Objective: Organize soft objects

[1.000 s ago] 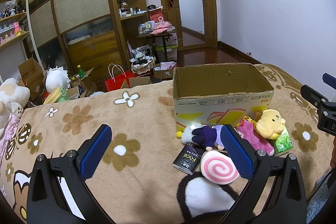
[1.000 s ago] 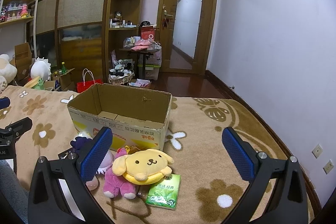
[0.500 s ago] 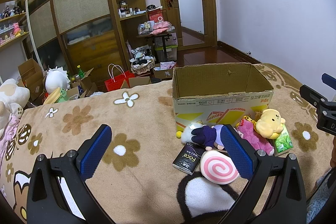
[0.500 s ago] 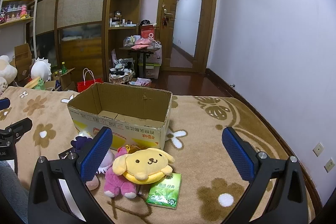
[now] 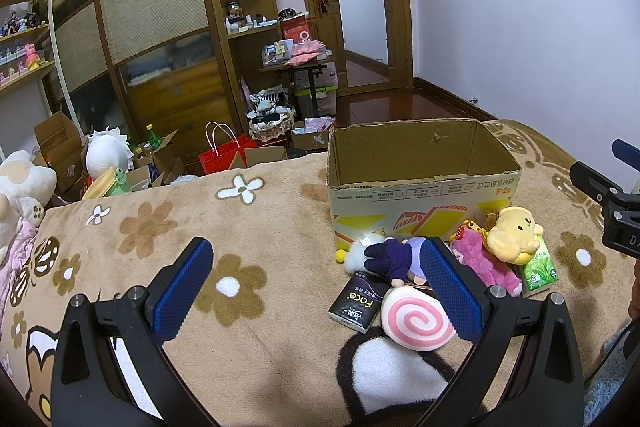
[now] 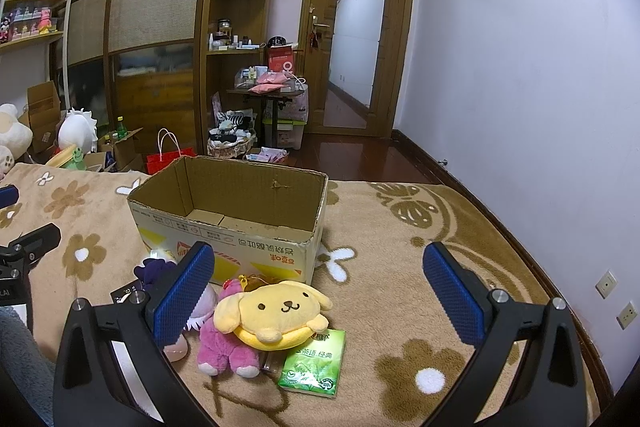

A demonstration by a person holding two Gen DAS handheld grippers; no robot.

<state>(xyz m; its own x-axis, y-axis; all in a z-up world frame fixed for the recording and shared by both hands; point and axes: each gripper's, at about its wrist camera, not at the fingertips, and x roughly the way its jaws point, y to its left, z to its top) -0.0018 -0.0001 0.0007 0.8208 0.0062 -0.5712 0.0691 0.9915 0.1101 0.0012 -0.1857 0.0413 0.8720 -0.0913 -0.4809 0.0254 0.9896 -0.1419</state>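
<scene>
Both grippers spread wide, nothing between the pads: left gripper (image 5: 316, 281) and right gripper (image 6: 316, 283) hover over the bed, each w/ textured blue rubber pads on black frames.

Bed is covered by a fuzzy tan blanket (image 5: 160, 227) w/ brown and white flower print. On it sits an open-top corrugated cardboard box (image 5: 420, 179), rectangular, yellow/red print on its front, inside bare apart from the bottom flaps.

Soft things lie in a heap right against the box's front wall:
- yellow dog plush (image 6: 276, 311), round, floppy ears, lying on top of a pink fuzzy plush (image 6: 224, 347)
- small doll w/ dark purple hair (image 5: 388, 257), white fluffy part beside it, touching the box
- round flat pink-and-white swirl cushion (image 5: 416, 319), nearest the left gripper, partly behind its right finger
- black "Face" tissue pack (image 5: 356, 307), glossy, just beside the swirl cushion
- green tissue pack (image 6: 314, 363), shiny wrap, partly under the dog plush
</scene>
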